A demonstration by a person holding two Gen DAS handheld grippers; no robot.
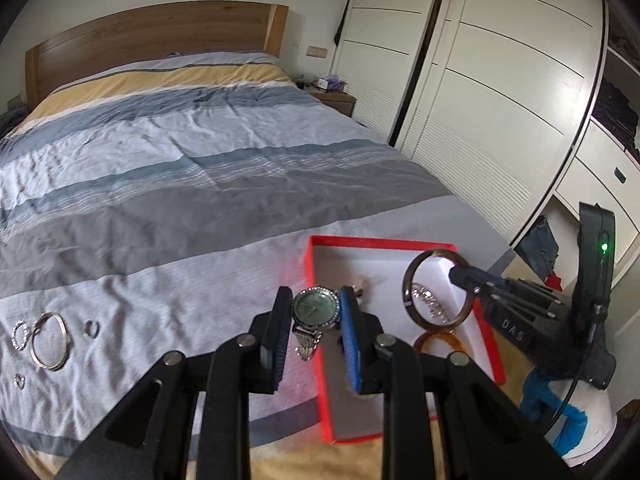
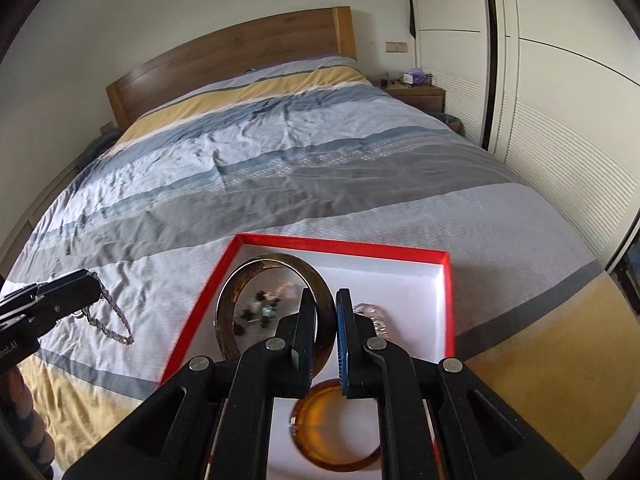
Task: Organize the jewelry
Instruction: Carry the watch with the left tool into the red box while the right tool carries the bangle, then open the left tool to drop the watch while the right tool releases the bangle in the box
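1 watch (image 1: 314,307), 2 bangles (image 2: 276,312), 1 box (image 2: 344,246)

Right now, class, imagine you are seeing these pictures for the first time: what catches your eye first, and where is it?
The red box at the foot of the striped bed stands out. Over it, the left gripper pinches a green-faced watch and the right gripper a dark bangle. An amber bangle lies inside.

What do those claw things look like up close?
Each is black plastic with hinged linkage arms and silver pivot pins. The left gripper and right gripper each have one black ribbed pad and one blue. The right one's body bears white lettering, a green light, a thin cable and blue tape.
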